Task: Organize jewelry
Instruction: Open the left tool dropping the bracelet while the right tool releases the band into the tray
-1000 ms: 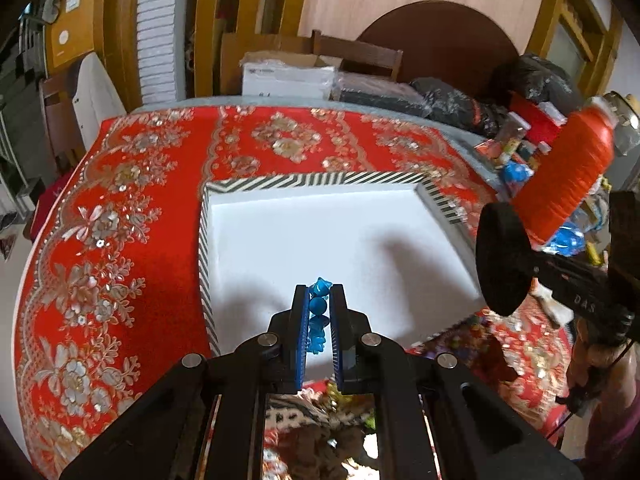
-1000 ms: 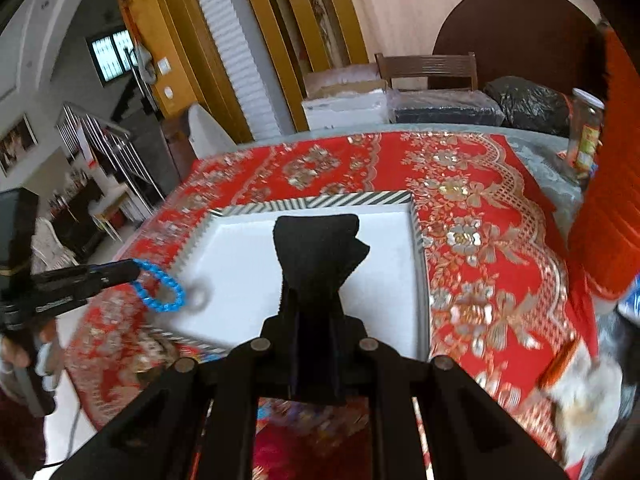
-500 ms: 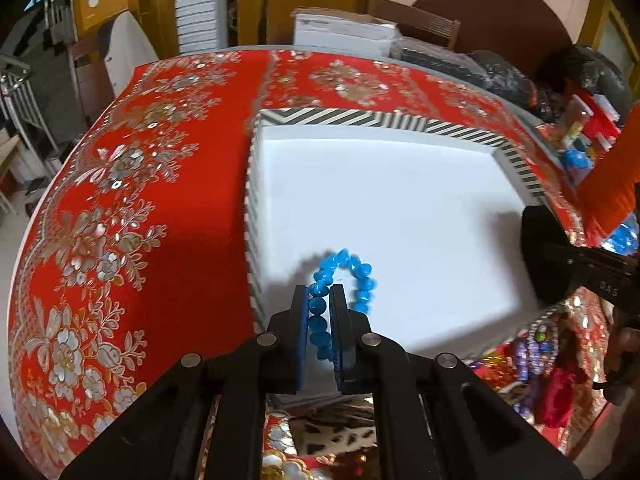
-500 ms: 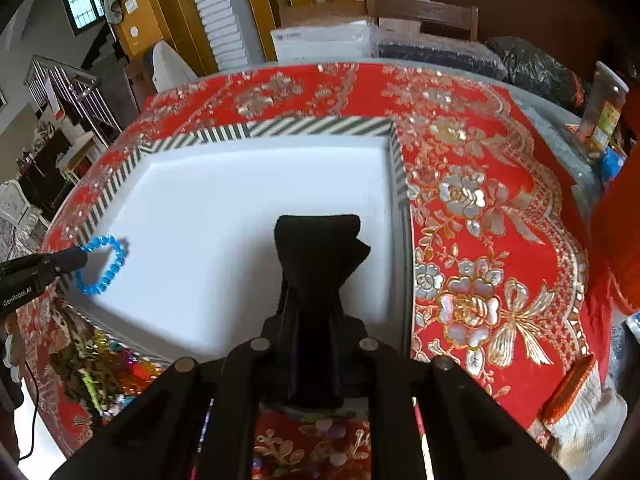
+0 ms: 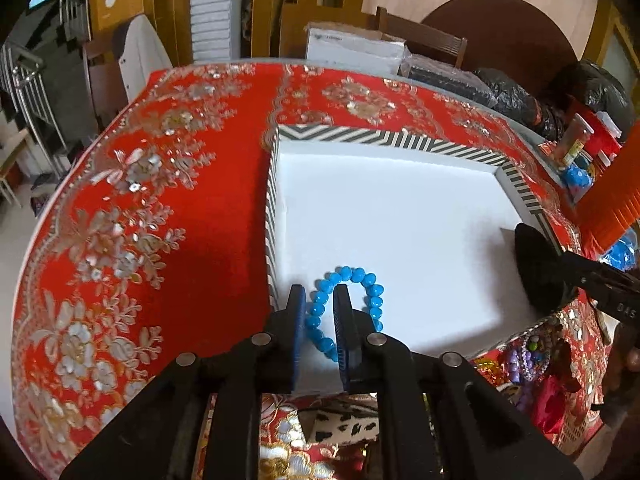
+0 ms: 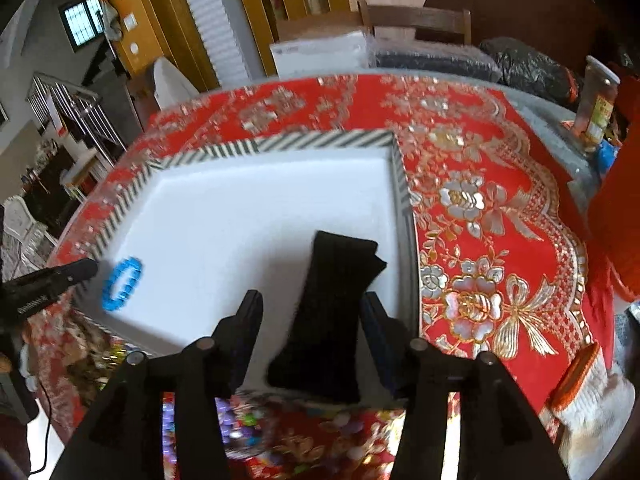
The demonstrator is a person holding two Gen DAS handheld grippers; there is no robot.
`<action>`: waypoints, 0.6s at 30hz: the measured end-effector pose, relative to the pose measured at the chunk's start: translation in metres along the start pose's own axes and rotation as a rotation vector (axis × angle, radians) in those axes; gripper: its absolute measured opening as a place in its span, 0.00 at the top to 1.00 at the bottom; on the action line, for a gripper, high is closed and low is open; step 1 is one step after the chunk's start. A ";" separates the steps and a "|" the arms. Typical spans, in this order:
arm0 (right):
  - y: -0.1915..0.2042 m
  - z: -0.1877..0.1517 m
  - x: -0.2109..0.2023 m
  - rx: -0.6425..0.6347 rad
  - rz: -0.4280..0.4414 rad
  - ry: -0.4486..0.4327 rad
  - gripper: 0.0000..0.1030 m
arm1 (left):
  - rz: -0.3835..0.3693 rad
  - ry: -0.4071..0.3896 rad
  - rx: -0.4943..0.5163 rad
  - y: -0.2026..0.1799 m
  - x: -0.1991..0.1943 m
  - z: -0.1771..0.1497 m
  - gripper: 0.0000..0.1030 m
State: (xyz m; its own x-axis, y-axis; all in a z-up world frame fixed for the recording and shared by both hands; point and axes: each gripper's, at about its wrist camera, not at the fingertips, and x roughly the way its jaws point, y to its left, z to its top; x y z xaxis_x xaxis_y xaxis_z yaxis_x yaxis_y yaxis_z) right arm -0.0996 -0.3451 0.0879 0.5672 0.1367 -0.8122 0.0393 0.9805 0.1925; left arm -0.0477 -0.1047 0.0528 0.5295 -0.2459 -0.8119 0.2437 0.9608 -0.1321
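A blue bead bracelet [image 5: 348, 304] lies on the white floor of the striped-rim tray [image 5: 384, 142], near its front left corner. My left gripper [image 5: 319, 296] is slightly open around one side of the bracelet, its jaws apart from the beads. The bracelet also shows in the right wrist view [image 6: 122, 283]. My right gripper [image 6: 312, 304] is open. A black band [image 6: 336, 312] lies between its fingers on the tray [image 6: 276, 142] near the front right corner. The black band also shows in the left wrist view [image 5: 538, 268].
The tray sits on a red embroidered tablecloth [image 5: 132, 216]. A pile of mixed beads and jewelry [image 5: 528, 356] lies in front of the tray. An orange thread spool [image 5: 612, 200], bottles and black bags crowd the right edge. Boxes and chairs stand behind the table.
Both grippers lowered toward the tray. My left gripper opened and let the blue bracelet down onto the tray. My right gripper opened and released the black band onto the tray.
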 end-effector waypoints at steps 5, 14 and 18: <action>0.013 -0.010 -0.022 0.004 0.032 -0.032 0.43 | 0.024 -0.032 0.006 0.003 -0.017 -0.001 0.88; 0.038 -0.037 -0.062 -0.022 0.053 -0.085 0.40 | 0.058 -0.093 0.024 0.001 -0.050 -0.013 0.88; 0.043 -0.049 -0.074 -0.016 0.059 -0.091 0.39 | 0.068 -0.110 0.042 -0.005 -0.061 -0.021 0.88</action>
State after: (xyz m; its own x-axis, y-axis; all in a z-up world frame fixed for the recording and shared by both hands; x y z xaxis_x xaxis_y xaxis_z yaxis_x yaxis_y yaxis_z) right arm -0.1803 -0.3065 0.1291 0.6405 0.1819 -0.7461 -0.0092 0.9733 0.2293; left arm -0.0980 -0.0916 0.0908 0.6314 -0.1949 -0.7506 0.2367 0.9701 -0.0528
